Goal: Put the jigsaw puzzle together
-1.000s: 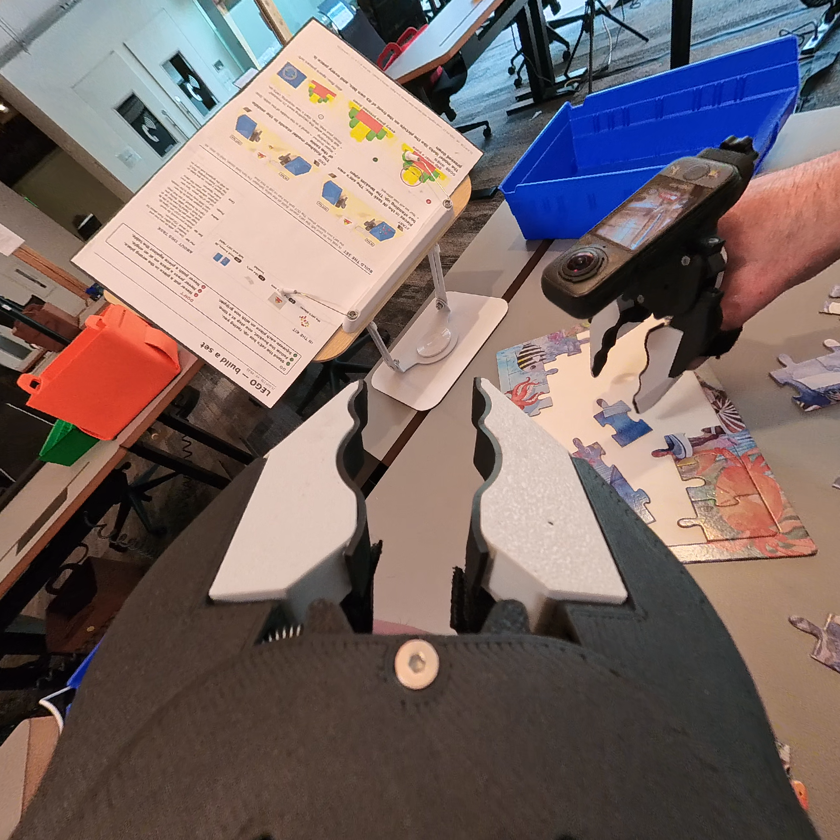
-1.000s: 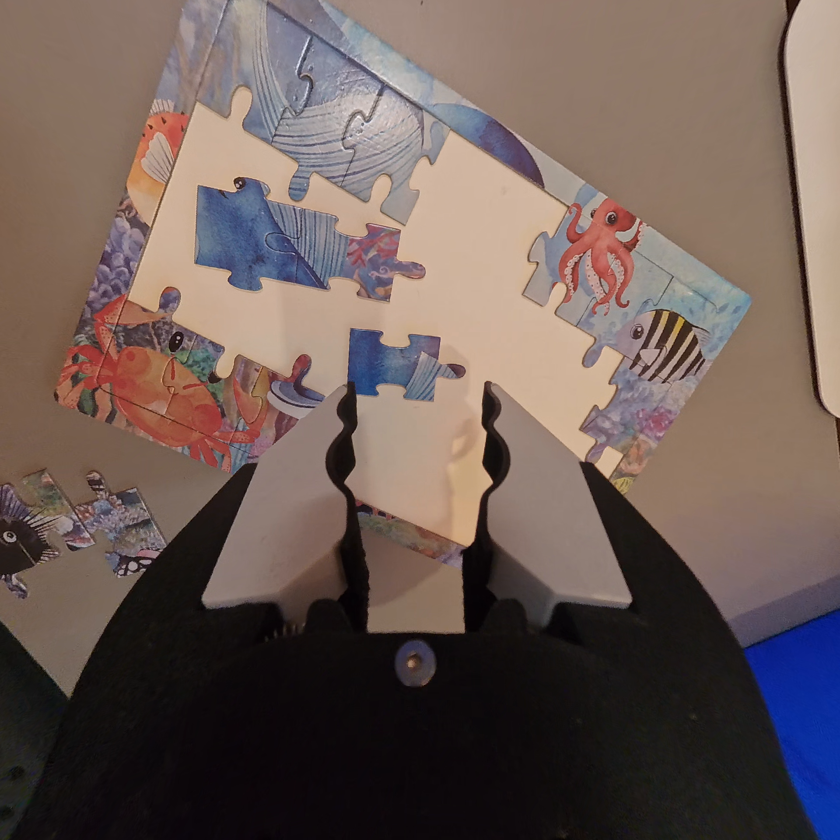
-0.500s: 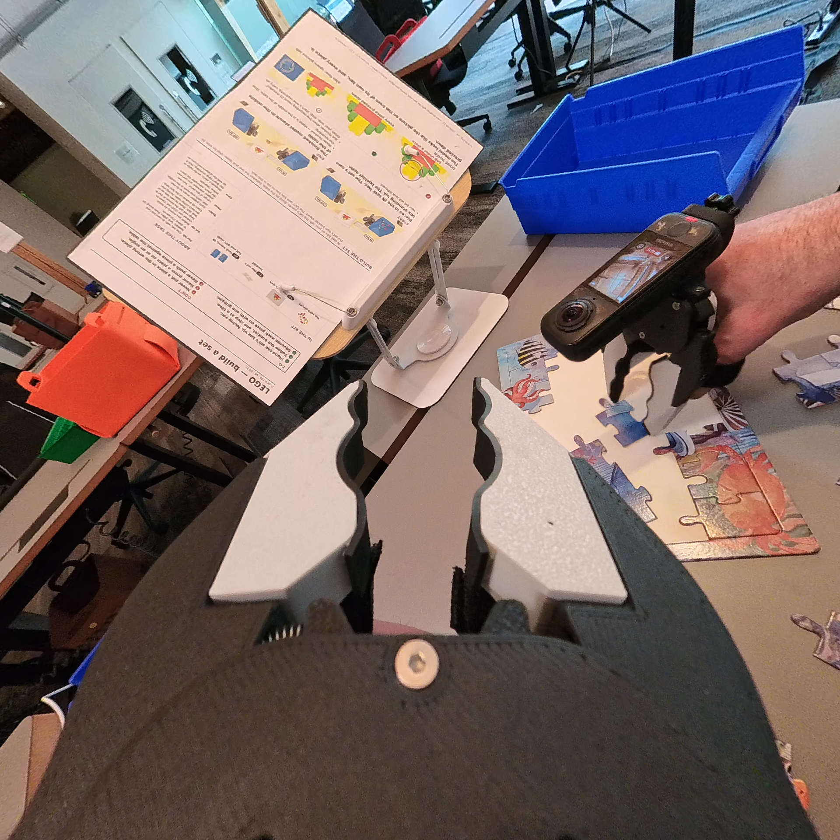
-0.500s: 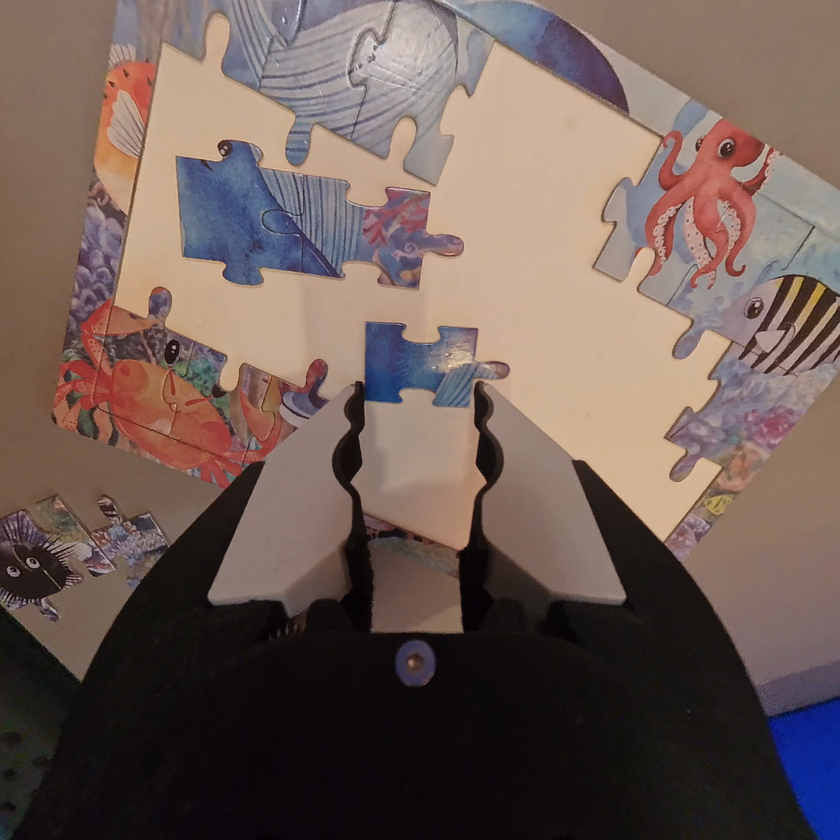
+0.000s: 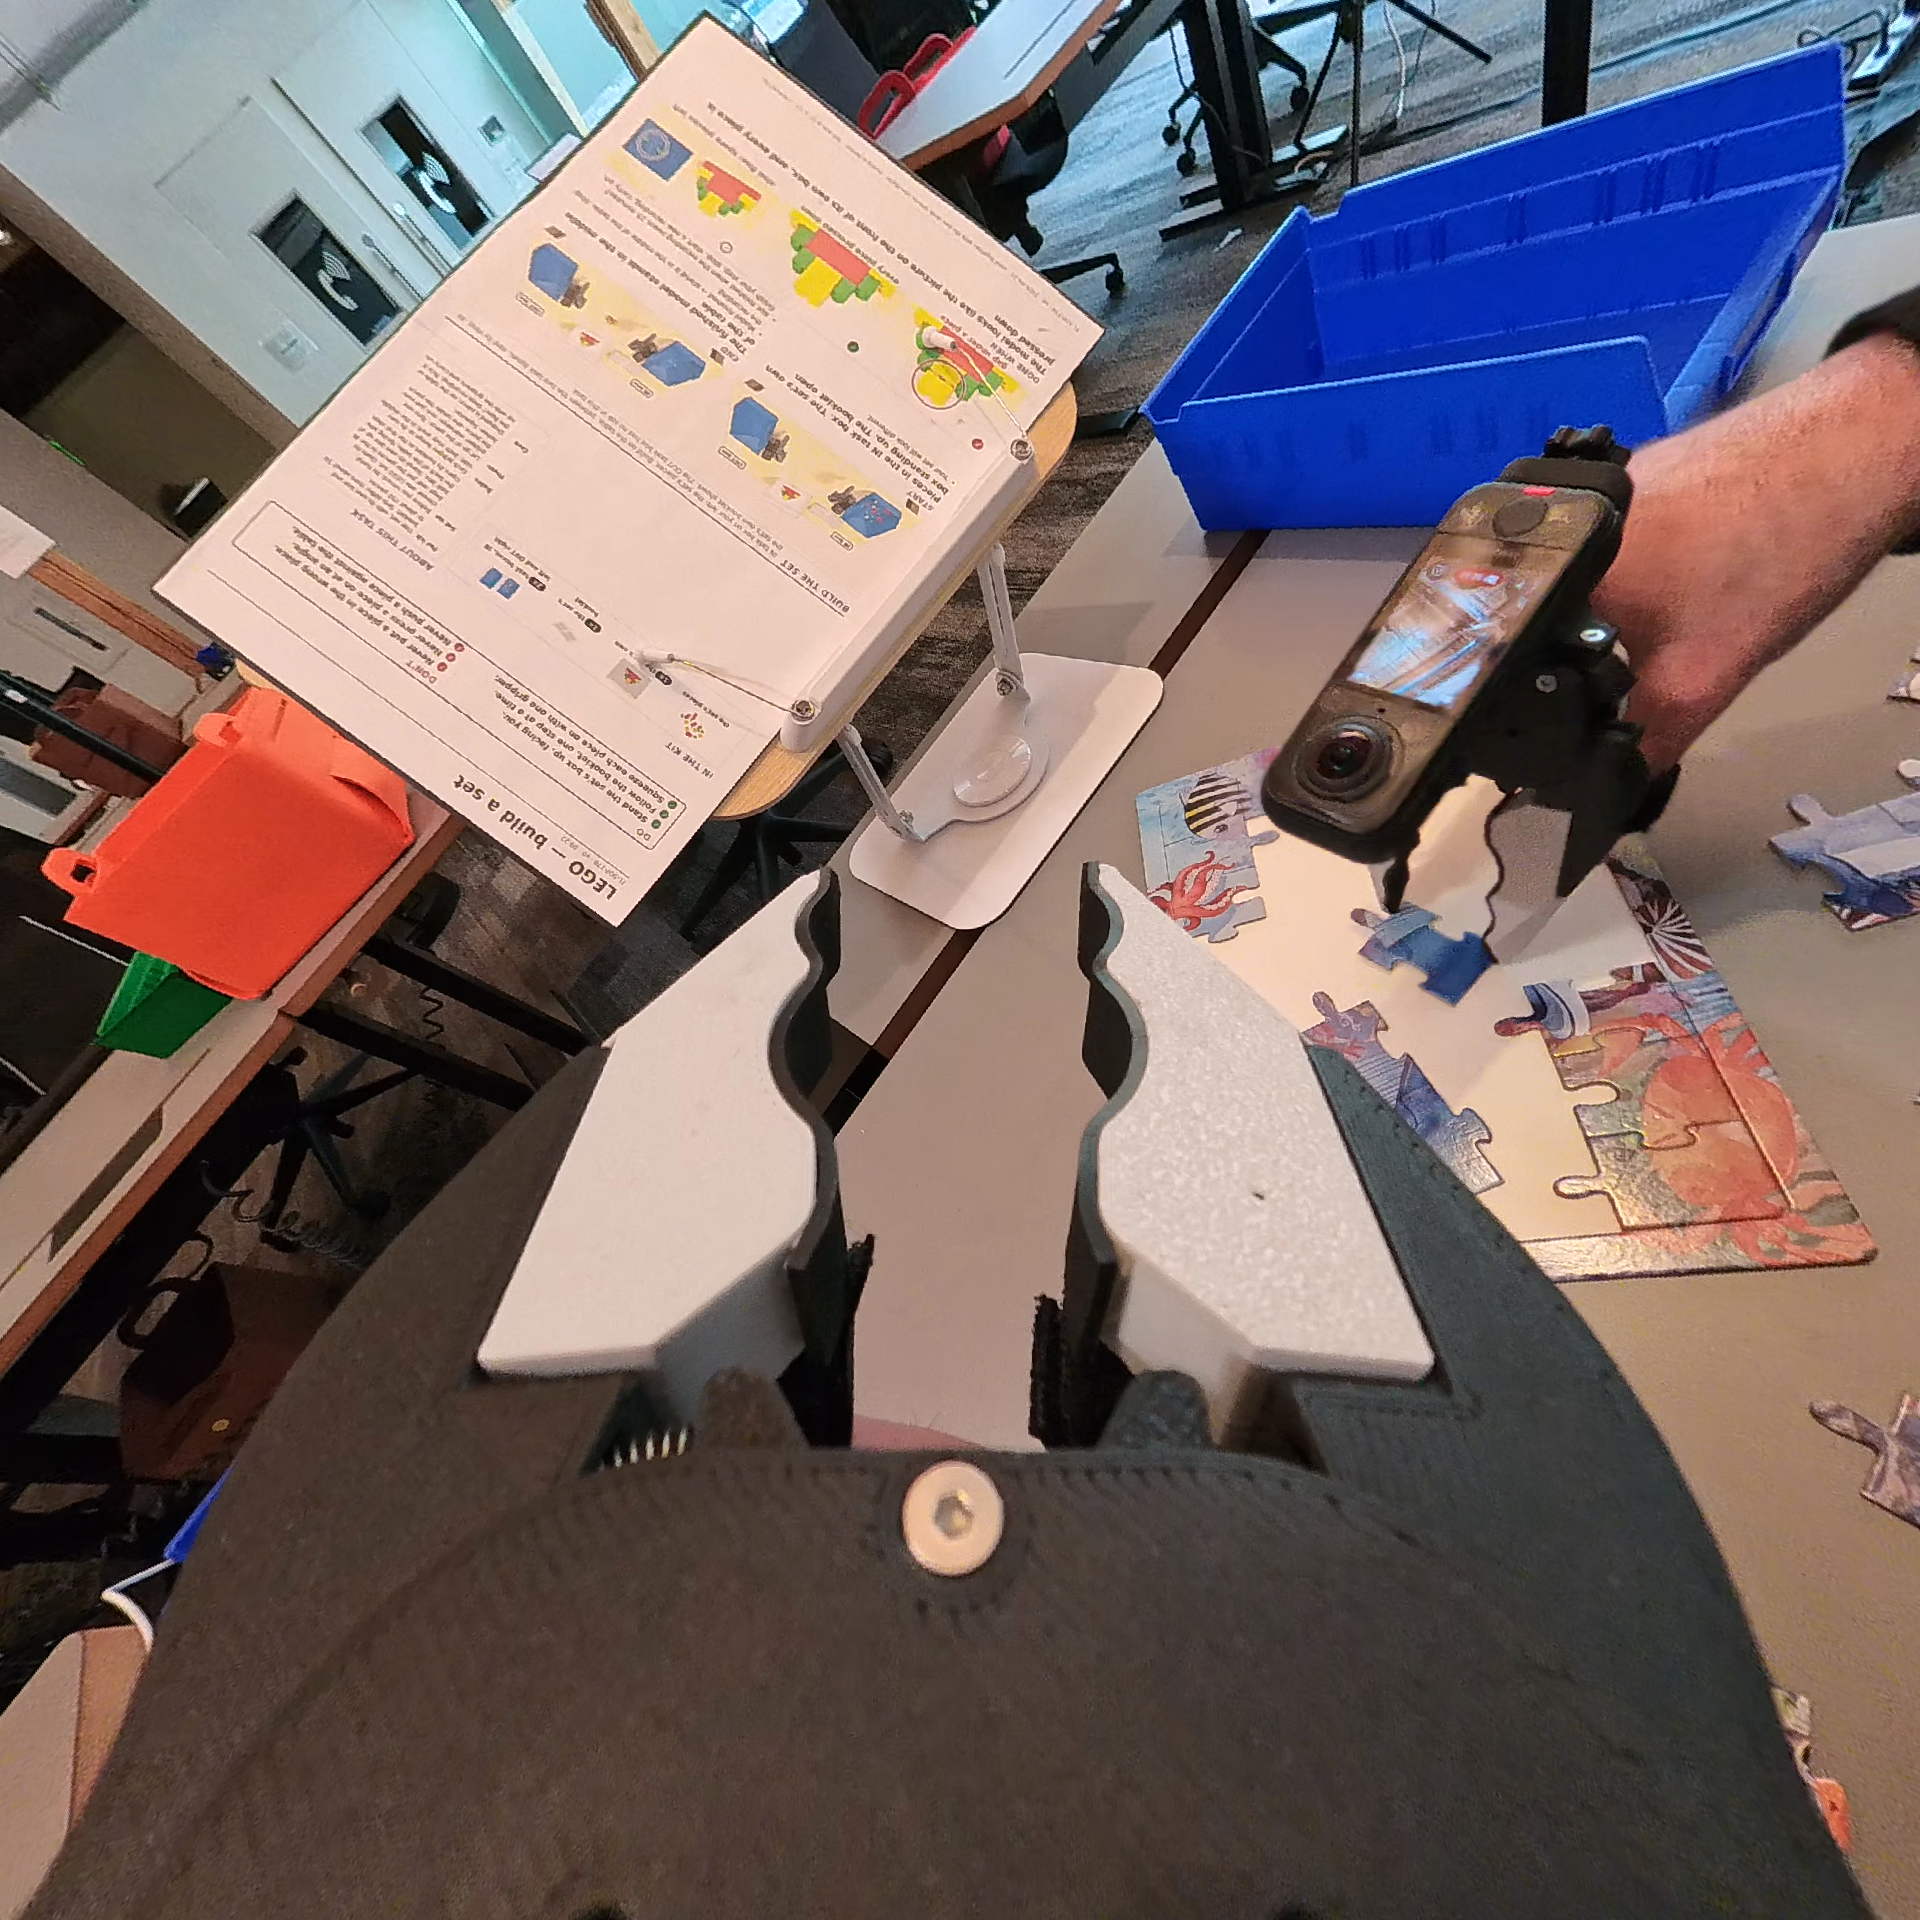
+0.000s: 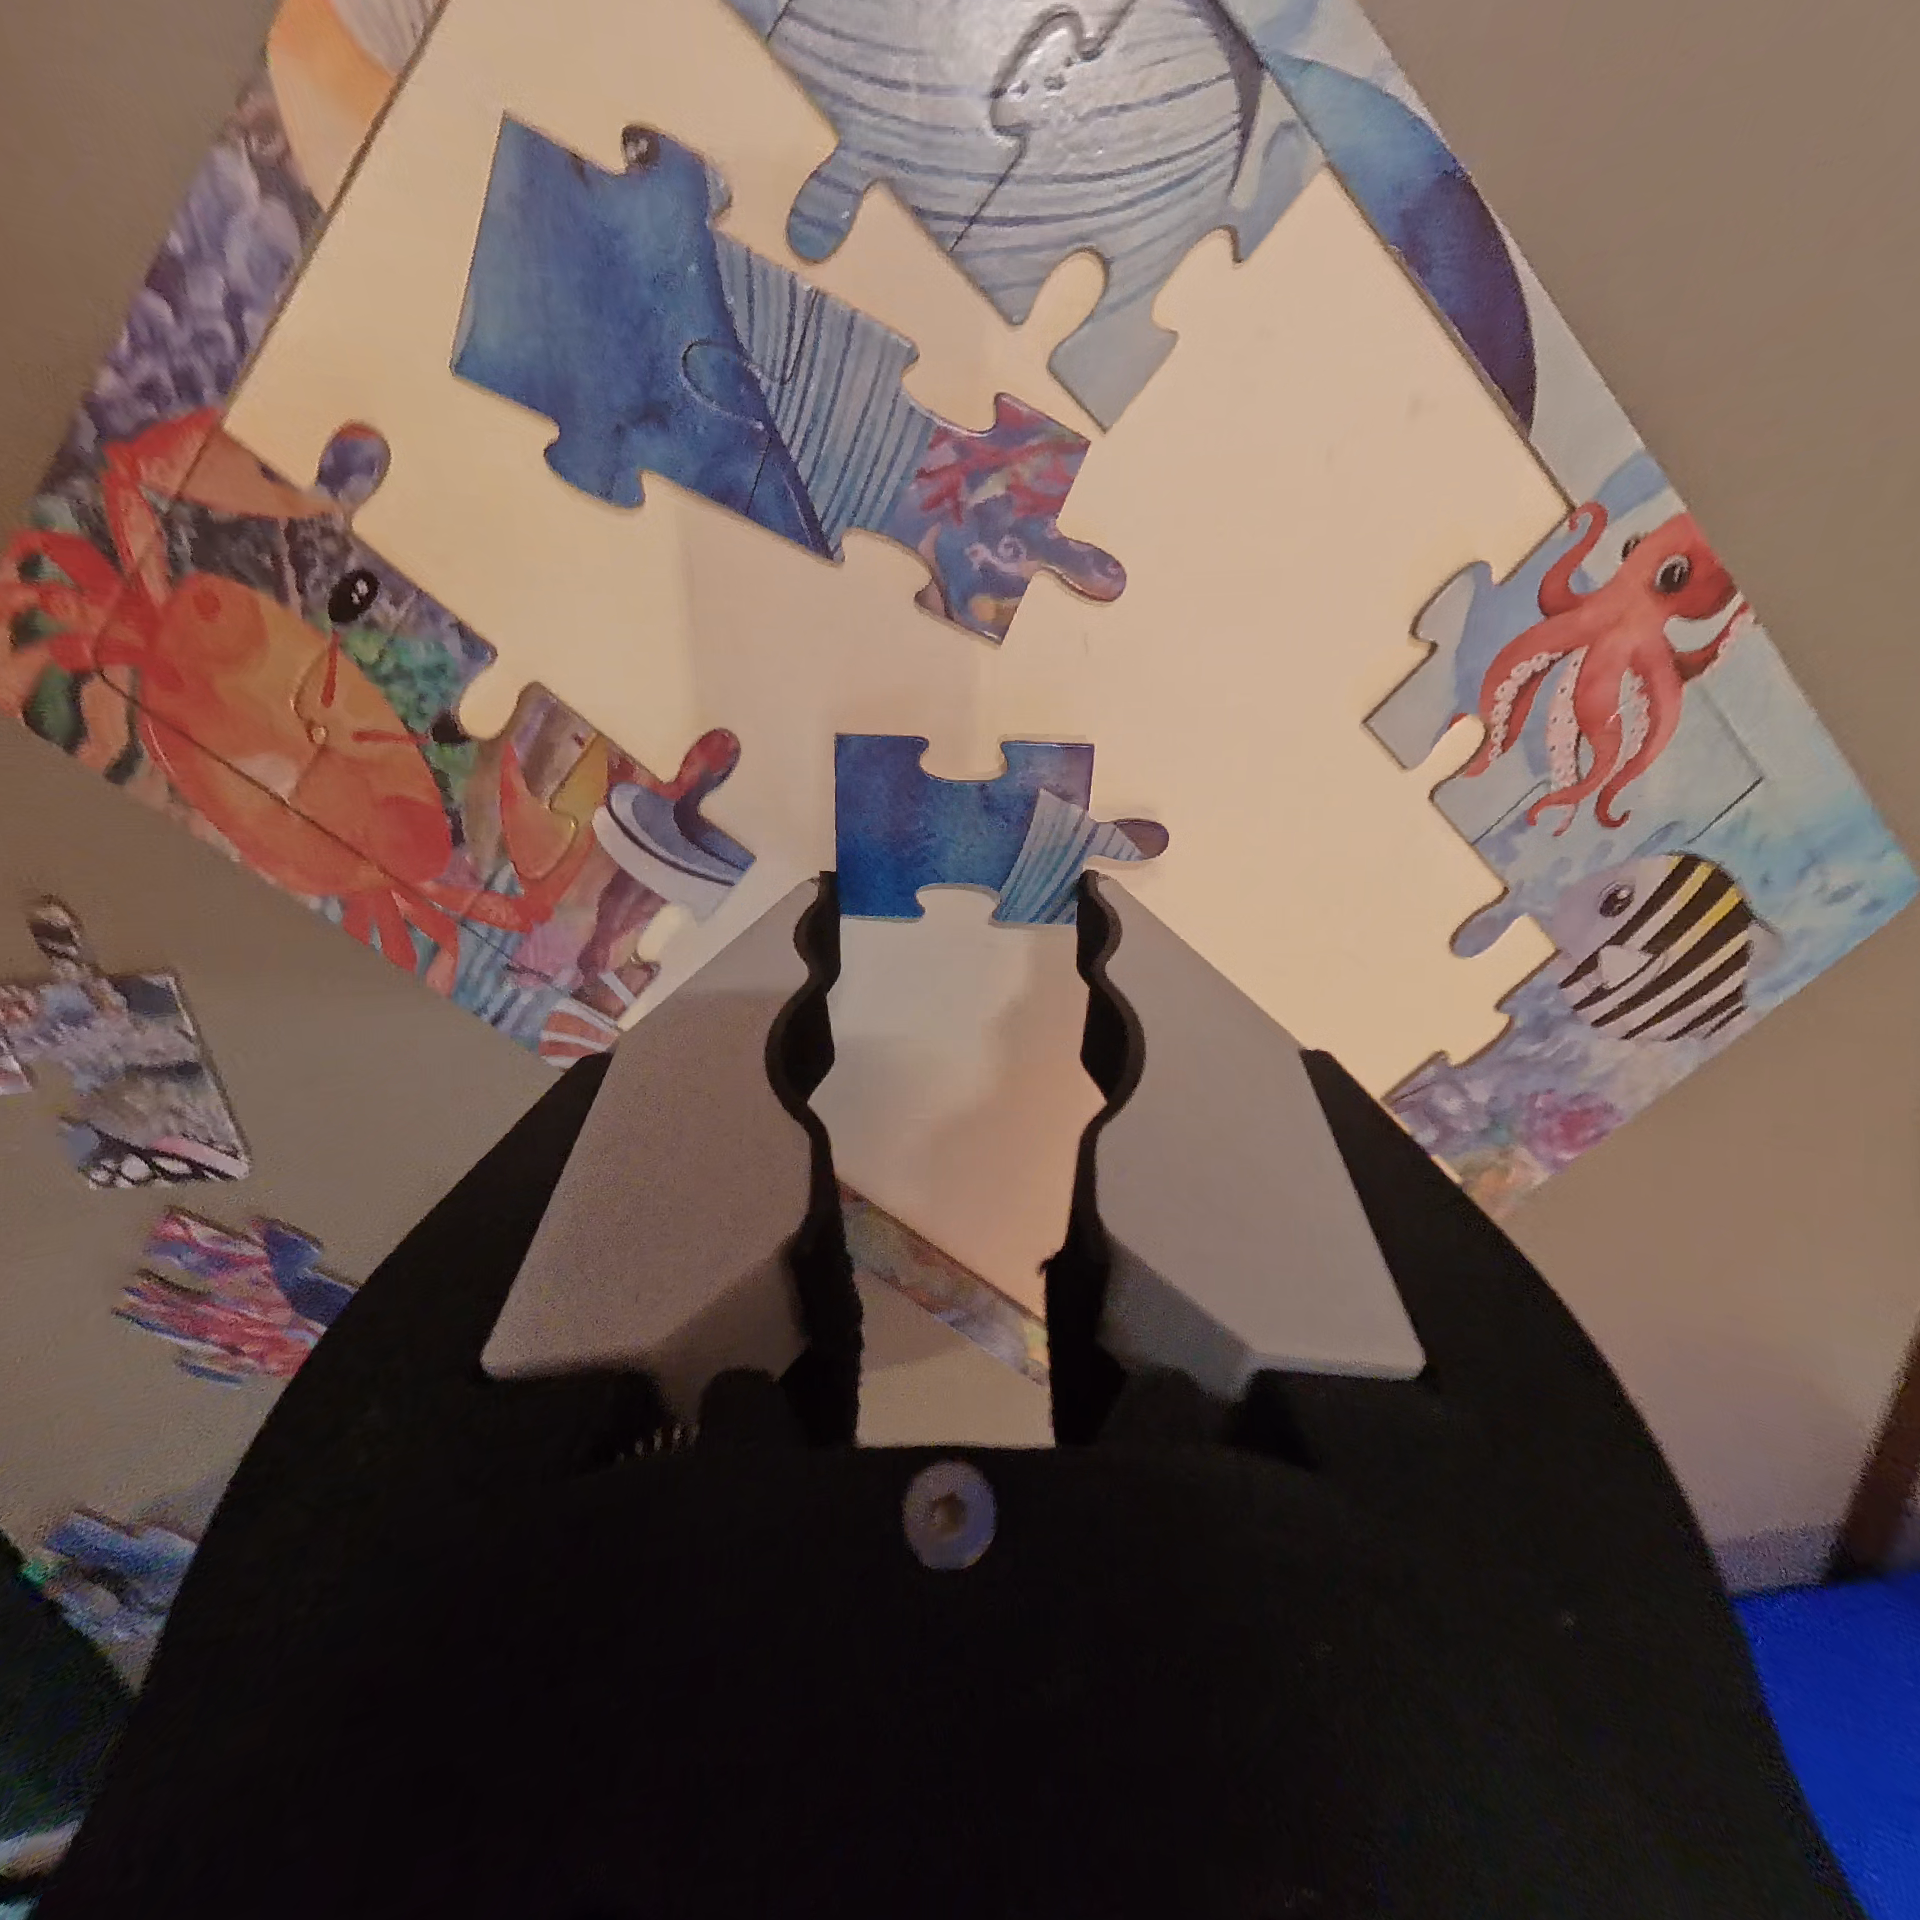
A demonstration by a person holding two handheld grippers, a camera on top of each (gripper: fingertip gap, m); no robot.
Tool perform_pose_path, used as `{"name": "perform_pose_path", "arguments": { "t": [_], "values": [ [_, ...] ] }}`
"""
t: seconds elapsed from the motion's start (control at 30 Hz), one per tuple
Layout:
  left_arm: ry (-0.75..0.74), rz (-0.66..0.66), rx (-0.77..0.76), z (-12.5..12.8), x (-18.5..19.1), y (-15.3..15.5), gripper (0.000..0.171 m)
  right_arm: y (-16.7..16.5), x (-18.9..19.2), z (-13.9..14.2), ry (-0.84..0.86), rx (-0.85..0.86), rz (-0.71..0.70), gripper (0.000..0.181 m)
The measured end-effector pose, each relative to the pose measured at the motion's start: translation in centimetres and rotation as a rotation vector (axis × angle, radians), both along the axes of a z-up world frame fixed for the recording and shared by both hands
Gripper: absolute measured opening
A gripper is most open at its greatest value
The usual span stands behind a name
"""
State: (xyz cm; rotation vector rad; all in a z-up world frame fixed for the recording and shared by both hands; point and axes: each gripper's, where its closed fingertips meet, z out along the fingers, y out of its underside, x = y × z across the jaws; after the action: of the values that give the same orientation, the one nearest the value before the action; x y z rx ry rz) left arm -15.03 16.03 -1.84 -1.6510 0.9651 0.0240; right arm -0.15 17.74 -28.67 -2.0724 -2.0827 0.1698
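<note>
Right gripper (image 6: 951, 904) points down at the puzzle tray (image 6: 1299, 582), jaws spread, fingertips straddling the near edge of a loose blue piece (image 6: 966, 831) that lies on the tray's bare cream floor. Contact unclear, the tips are just at the piece's lower corners, no clamping visible. In the left wrist view the same gripper (image 5: 1455, 904) stands over that piece (image 5: 1429, 940), held by a hand (image 5: 1745, 582).

Tray contents: a joined blue whale pair (image 6: 748, 395) loose mid-tray, pale whale pieces (image 6: 1039, 135) set along the far edge, crab pieces (image 6: 260, 727) in one corner, octopus (image 6: 1600, 665) and striped fish (image 6: 1652, 945) pieces in another. Most of the tray floor is bare.

Loose pieces (image 6: 135, 1081) lie on the grey table (image 6: 1662, 156) outside the tray (a few more at the frame edge, blurred).

Left gripper (image 5: 956, 904) is held above the table edge, jaws apart, nothing between them, well apart from the tray.

Blue bin (image 5: 1507, 343) sits at the table's far end beyond the tray; the visible part of its inside shows only dividers. A printed sheet on a stand (image 5: 644, 436) is beside the tray. Orange box (image 5: 239, 862) and green bin (image 5: 156, 1013) sit on another table off to the side, contents not visible.
</note>
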Motion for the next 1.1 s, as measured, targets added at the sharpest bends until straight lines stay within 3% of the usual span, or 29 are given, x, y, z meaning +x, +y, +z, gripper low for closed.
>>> {"name": "perform_pose_path", "arguments": {
  "t": [0.3,0.43,0.47,0.5,0.63,0.73,0.83,1.0,1.1],
  "values": [
    [0.010,0.008,-0.007,-0.3,0.0,0.2,0.044,1.0,-1.2,2.5,-0.181,0.249,0.492,0.044],
    [0.012,0.010,-0.008,-0.3,0.0,0.2,0.044,1.7,-2.0,2.2,-0.230,0.282,0.574,0.046],
    [0.012,0.010,-0.008,-0.3,-0.1,0.2,0.044,1.9,-2.1,2.0,-0.232,0.278,0.557,0.062],
    [0.011,0.011,-0.008,-0.3,-0.1,0.2,0.044,2.2,-2.0,1.8,-0.243,0.278,0.534,0.064],
    [0.001,0.016,-0.004,-0.1,-0.5,0.2,0.044,3.2,-1.9,2.2,-0.180,0.238,0.290,0.051],
    [-0.001,0.015,-0.003,-0.1,-0.5,0.2,0.044,1.5,-2.4,2.1,-0.040,0.019,-0.010,0.050],
    [0.005,0.008,-0.001,-0.1,-0.2,0.1,0.044,0.6,-2.5,1.7,0.048,-0.036,-0.169,0.047],
    [0.009,0.003,0.004,0.1,0.1,-0.1,0.044,0.3,-2.0,-0.2,0.120,-0.027,-0.306,0.053],
    [0.009,0.004,0.004,0.1,0.1,-0.1,0.044,0.3,-2.3,-0.2,0.188,-0.040,-0.341,0.041]
  ]
}}
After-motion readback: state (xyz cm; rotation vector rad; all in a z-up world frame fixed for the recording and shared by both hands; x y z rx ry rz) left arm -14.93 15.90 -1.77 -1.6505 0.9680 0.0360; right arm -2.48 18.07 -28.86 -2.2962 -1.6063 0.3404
